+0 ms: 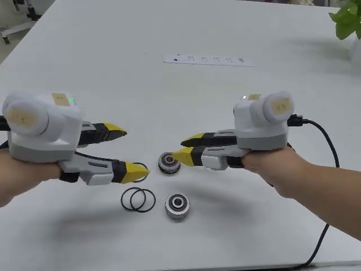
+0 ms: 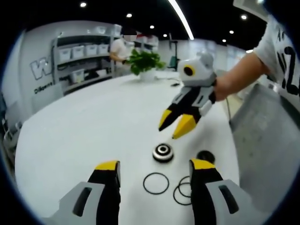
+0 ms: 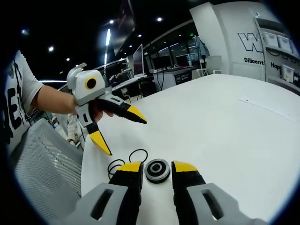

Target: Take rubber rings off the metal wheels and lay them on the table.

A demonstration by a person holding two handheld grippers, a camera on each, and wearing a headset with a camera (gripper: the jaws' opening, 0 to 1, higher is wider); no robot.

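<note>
The left tongs [image 1: 125, 151] are spread wide with nothing in them, low over the white bench [image 1: 225, 101], and one thin black rubber ring [image 2: 155, 183] lies flat on the bench just in front of them. The right tongs [image 1: 189, 148] are only a little apart and hold nothing, with their yellow tips right next to one metal wheel [image 1: 169, 162]. The other metal wheel [image 1: 177, 205] lies closer to the person, just beside two more rubber rings [image 1: 138, 199] that overlap each other flat on the bench.

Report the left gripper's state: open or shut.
Open: the left gripper shows its jaws wide apart, a rubber ring visible between them.
</note>
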